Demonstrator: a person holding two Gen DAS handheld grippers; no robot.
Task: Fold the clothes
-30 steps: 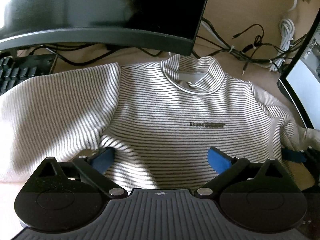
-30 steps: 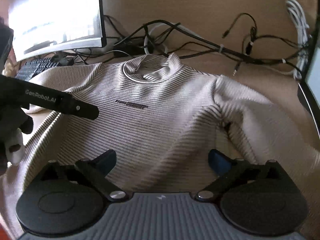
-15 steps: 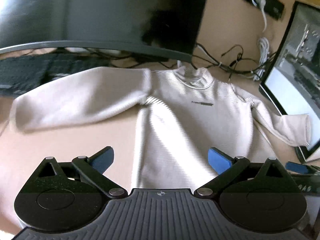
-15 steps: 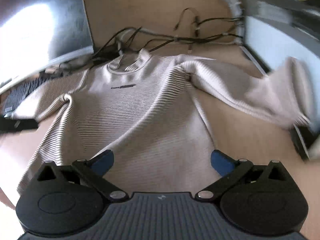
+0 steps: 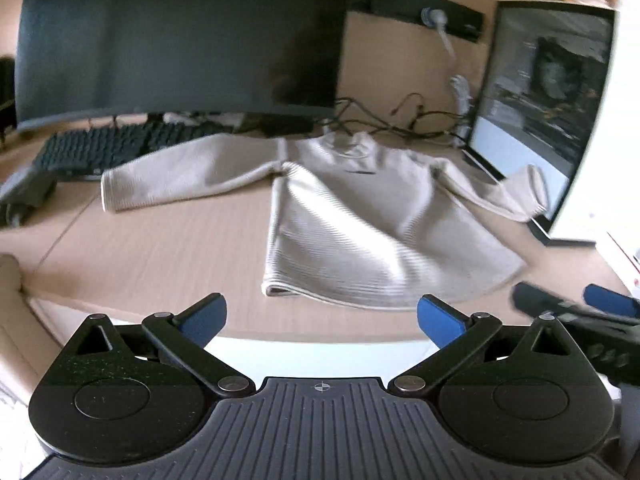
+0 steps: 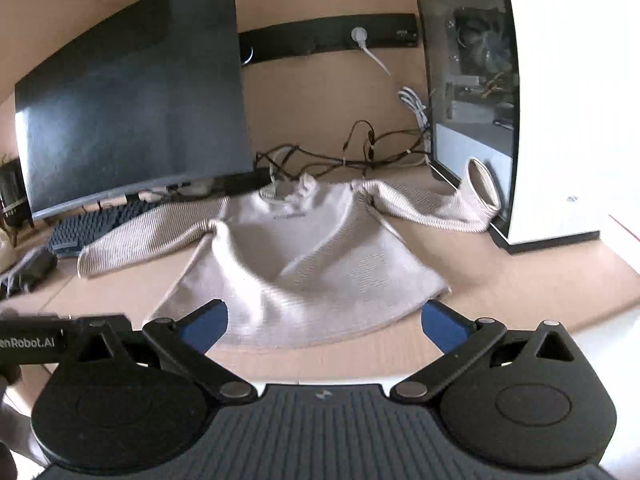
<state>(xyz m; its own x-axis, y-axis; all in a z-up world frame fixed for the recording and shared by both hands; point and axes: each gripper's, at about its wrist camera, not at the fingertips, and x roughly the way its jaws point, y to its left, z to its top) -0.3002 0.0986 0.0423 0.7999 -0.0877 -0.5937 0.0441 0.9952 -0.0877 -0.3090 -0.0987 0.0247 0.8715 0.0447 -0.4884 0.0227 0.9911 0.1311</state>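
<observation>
Beige striped sweater (image 5: 352, 236), one, front up and both sleeves spread, flat on the wooden table (image 5: 152, 256). Monitor (image 5: 180, 36), one; keyboard (image 5: 104, 148), one; computer case (image 6: 520, 100), one, with the right cuff resting against it. Claws, two: left claw (image 5: 320, 314) and right claw (image 6: 324, 320), both released, jaws wide and empty. Each hangs off the table's near edge, apart from the hem, sweater straight ahead.

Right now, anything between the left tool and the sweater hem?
Only bare desk edge. In the left wrist view, the open left tool hangs just short of the sweater hem, with nothing in between.
</observation>
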